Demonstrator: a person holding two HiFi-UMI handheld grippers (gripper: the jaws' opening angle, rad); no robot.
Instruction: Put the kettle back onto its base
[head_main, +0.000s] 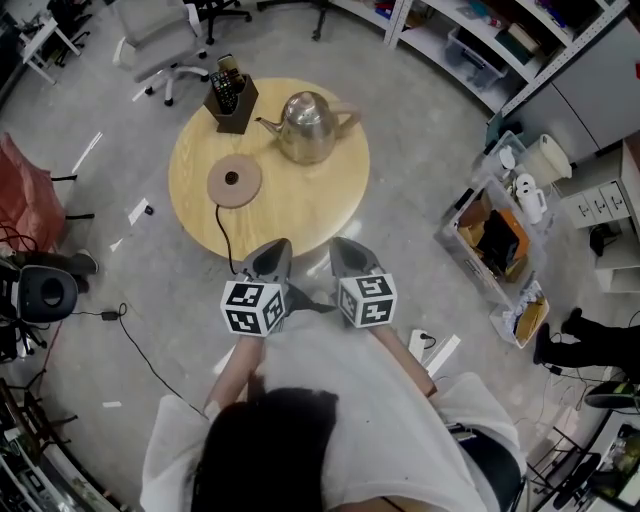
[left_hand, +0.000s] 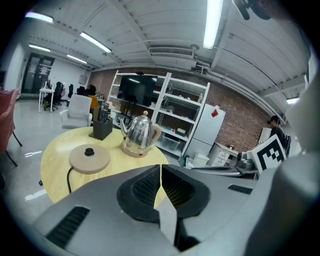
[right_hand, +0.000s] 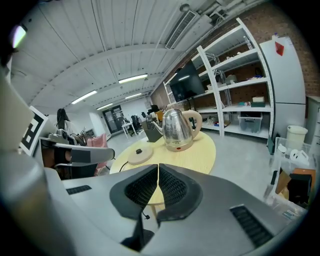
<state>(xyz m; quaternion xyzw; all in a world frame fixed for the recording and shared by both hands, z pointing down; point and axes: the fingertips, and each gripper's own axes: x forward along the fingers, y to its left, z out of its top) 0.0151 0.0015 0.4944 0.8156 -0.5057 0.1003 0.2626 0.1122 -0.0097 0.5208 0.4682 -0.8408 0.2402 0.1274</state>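
Left claw (head_main: 278, 248) and right claw (head_main: 342, 246) closed, empty; we hold them near the bench (head_main: 300, 215), where the kettle (head_main: 305, 128) stands off its base (head_main: 234, 182).

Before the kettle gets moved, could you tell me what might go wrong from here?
The left gripper and right gripper are shut; unless the fingers open, they would likely shove the kettle rather than grip its handle.
The remote holder stands close to the base; a carried kettle might knock it.
The cord trails over the table edge near the grippers; snagging it could drag the base.
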